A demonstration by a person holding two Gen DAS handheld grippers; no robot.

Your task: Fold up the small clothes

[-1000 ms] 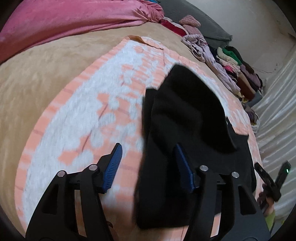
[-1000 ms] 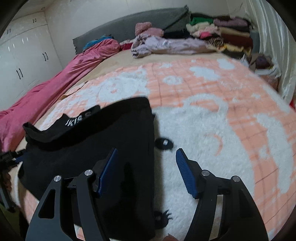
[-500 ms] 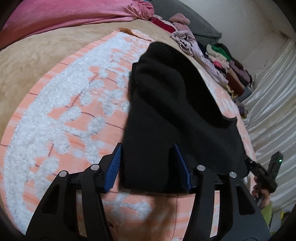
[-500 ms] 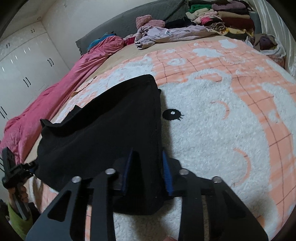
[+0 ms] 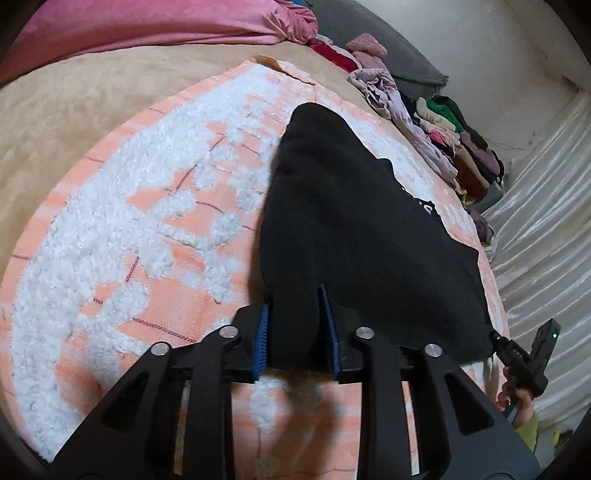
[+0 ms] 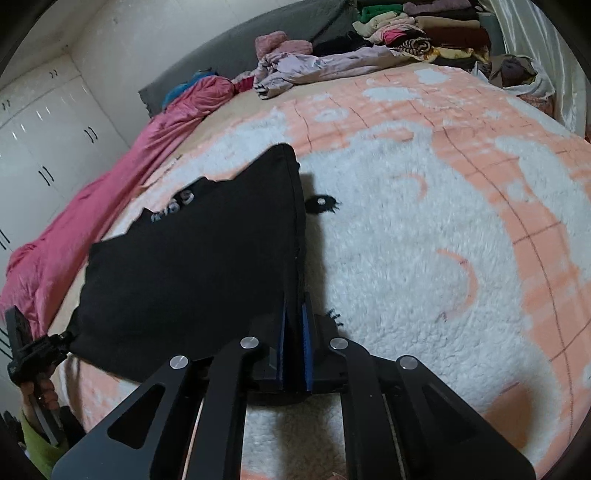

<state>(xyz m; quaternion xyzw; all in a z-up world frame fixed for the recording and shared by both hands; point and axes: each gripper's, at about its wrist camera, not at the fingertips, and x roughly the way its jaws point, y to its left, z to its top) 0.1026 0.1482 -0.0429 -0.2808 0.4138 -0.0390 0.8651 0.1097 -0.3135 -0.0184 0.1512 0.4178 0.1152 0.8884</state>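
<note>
A black garment (image 5: pixel 351 221) with white lettering on its band lies spread on a fluffy peach and white blanket (image 5: pixel 129 240). My left gripper (image 5: pixel 294 297) has a bunched near corner of it between its blue pads, and the jaws are closing on that cloth. In the right wrist view the same black garment (image 6: pixel 192 266) stretches away to the left. My right gripper (image 6: pixel 294 301) is shut on the near right edge, which is pinched thin between the pads. The near edge hangs a little above the blanket (image 6: pixel 424 258).
A pink duvet (image 5: pixel 147 26) lies along the far left of the bed. A pile of clothes (image 6: pixel 388 33) sits by the grey headboard (image 6: pixel 258 40). White wardrobe doors (image 6: pixel 44 140) stand beyond the bed, and a pale curtain (image 5: pixel 546 221) hangs on the other side.
Both grippers stood open over the garment, then came down and forward to its near edge and closed on it. The right one closed first.
</note>
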